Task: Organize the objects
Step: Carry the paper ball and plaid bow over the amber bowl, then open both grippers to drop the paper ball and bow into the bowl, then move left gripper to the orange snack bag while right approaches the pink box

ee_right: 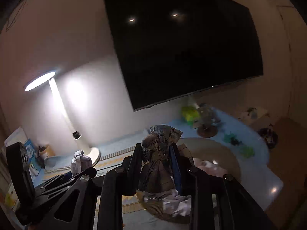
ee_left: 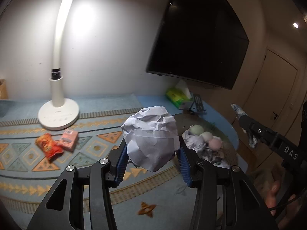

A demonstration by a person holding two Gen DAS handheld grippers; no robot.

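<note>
My left gripper [ee_left: 152, 153] is shut on a crumpled ball of white paper [ee_left: 151, 136] and holds it above the patterned blue cloth, just left of a round tray [ee_left: 233, 151]. The tray holds crumpled cloth and three pale balls [ee_left: 206, 137]. My right gripper [ee_right: 156, 149] is shut on a patterned grey sock [ee_right: 161, 143] and holds it above the same tray [ee_right: 228, 153]. From the left wrist view the right gripper [ee_left: 242, 121] shows at the right with the sock. From the right wrist view the left gripper and paper ball [ee_right: 80, 161] show at the left.
A lit white desk lamp [ee_left: 58, 115] stands at the back left. A red snack packet [ee_left: 49, 146] and a pink packet [ee_left: 68, 140] lie in front of it. A green tissue pack [ee_left: 177, 95] lies under the wall-mounted TV [ee_left: 199, 36].
</note>
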